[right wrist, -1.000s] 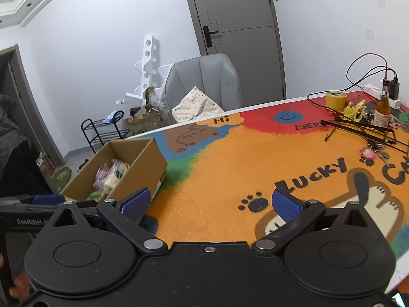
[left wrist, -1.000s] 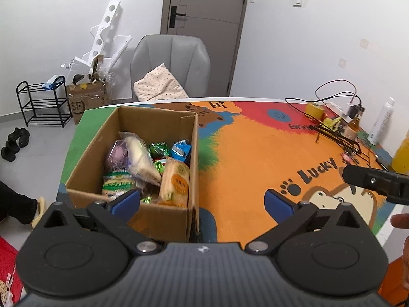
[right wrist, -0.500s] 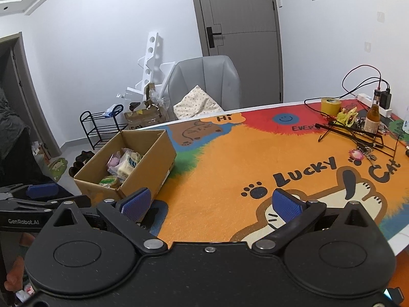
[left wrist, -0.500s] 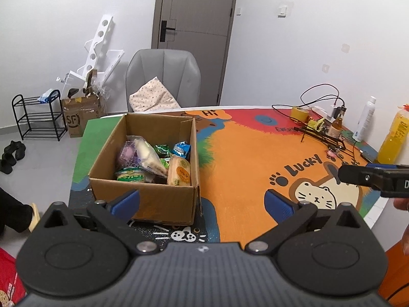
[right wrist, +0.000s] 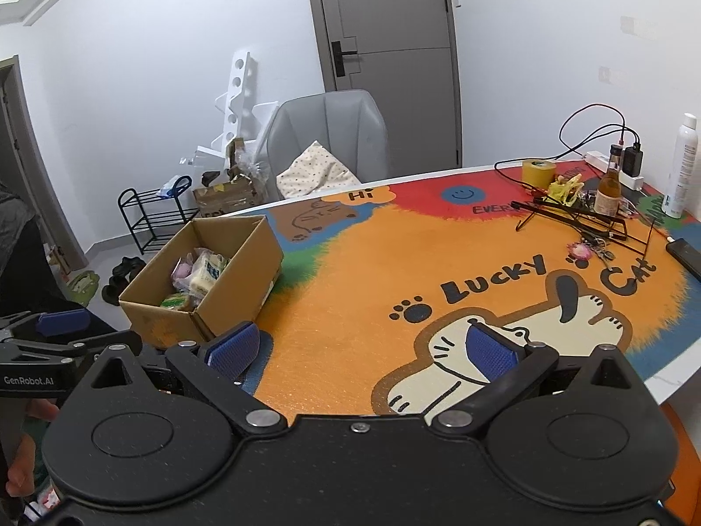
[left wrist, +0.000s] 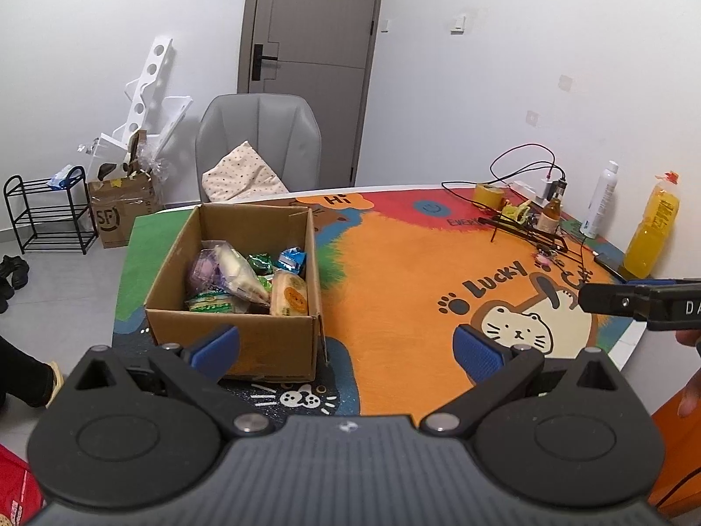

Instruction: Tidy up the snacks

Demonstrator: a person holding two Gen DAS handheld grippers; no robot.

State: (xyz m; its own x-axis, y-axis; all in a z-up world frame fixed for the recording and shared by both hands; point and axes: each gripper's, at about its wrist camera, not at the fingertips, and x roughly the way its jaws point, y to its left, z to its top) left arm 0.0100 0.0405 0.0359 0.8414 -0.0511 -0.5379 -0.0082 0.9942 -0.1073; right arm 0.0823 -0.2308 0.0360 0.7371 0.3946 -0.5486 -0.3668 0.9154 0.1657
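1. The brown cardboard box (left wrist: 245,289) sits on the left part of the bright cartoon cat mat (left wrist: 394,285), and it is full of wrapped snacks (left wrist: 245,276).
2. The left gripper (left wrist: 346,348) hangs just in front of the box with its blue pads wide apart and nothing in them.
3. The right gripper (right wrist: 359,350) is off to the side over the mat, also wide apart and holding nothing.
4. I think the next step is picking one snack out.
5. Go down slowly from above, pick a top packet like the yellow bread pack (left wrist: 289,296), and squeeze softly so it does not squash.

grey chair (left wrist: 257,140), tape roll (right wrist: 539,171), bottles.
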